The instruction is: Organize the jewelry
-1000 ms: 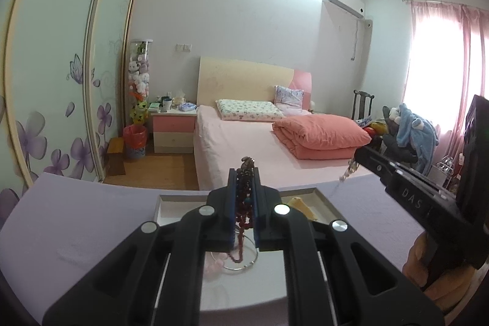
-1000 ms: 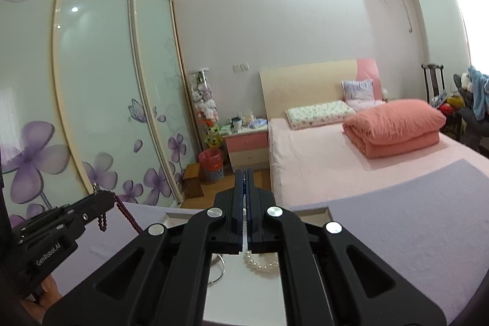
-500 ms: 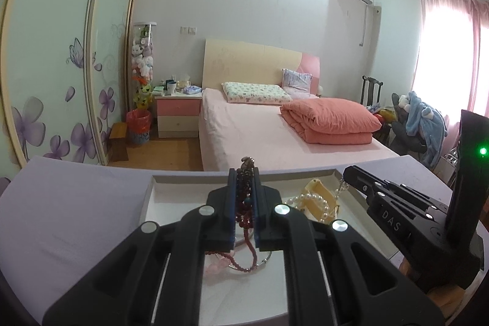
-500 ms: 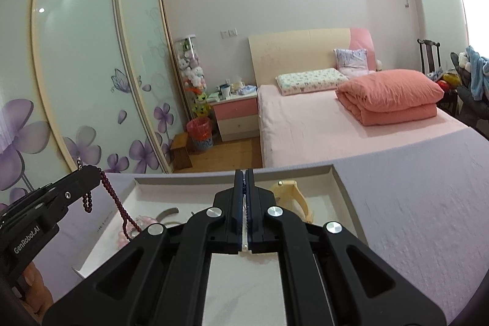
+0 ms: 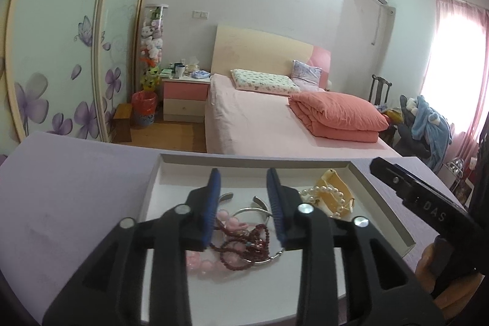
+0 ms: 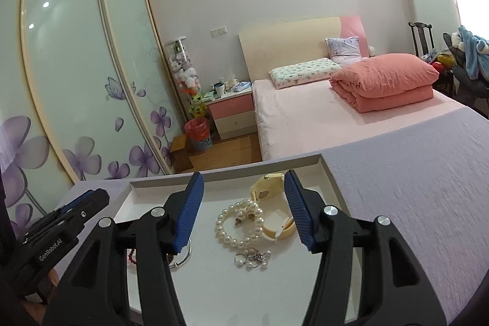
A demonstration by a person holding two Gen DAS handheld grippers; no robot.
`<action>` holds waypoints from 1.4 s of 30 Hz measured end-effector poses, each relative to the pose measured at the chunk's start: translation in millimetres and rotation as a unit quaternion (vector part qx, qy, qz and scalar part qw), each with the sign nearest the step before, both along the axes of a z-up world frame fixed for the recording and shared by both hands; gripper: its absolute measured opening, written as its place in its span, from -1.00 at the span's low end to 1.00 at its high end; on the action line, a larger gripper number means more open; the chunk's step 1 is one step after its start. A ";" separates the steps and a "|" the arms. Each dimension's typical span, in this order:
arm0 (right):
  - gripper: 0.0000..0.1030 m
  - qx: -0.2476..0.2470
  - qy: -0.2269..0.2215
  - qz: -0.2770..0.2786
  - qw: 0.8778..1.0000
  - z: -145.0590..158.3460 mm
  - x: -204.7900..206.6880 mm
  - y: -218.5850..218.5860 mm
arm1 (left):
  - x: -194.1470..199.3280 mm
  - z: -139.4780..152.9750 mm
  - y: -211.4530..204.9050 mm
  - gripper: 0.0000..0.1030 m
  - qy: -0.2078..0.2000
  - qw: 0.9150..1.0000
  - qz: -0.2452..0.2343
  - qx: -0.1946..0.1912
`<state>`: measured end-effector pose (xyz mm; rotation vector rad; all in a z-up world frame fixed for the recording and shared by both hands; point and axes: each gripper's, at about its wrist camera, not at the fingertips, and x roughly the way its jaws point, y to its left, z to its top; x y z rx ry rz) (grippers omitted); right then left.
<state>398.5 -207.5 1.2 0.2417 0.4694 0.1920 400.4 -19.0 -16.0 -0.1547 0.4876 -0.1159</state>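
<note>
Moved: both jaws just opened; beads point(image 5: 244, 243) and pearls point(image 6: 240, 222) now lie in tray point(image 5: 379, 197).
Left gripper point(image 5: 244, 182): open, empty.
Right gripper point(image 6: 243, 182): open, empty.
Next: lift clear, probably.

In the shallow white tray point(image 6: 328, 173), a pearl bracelet point(image 6: 237, 223) lies looped flat beside a yellow watch point(image 6: 269, 188). Dark red beads point(image 5: 247, 243) lie heaped over a silver bangle point(image 5: 253, 211) and pink beads point(image 5: 201, 260).

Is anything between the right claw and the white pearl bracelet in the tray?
Nothing visible. The right gripper is open, its jaws having just opened, and the white pearl bracelet lies bare on the white tray between them, against a yellow watch.
</note>
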 end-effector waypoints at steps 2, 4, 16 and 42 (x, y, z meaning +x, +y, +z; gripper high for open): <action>0.09 -0.002 0.001 -0.001 1.000 -0.3 0.5 0.9 | -1.4 0.7 3.5 -0.24 -0.001 1.000 0.005 -0.002; 0.09 -0.003 0.002 -0.001 1.000 -0.9 -0.7 0.9 | -2.0 2.2 5.5 -0.21 -0.001 1.000 0.007 -0.003; 0.97 -0.037 -0.003 -0.022 0.999 11.8 -25.8 2.0 | -35.1 10.5 25.7 0.85 -0.009 1.000 0.021 -0.017; 0.97 -0.103 -0.060 0.007 0.993 26.5 -166.8 15.2 | -215.3 28.0 40.5 0.92 -0.070 0.997 0.018 0.012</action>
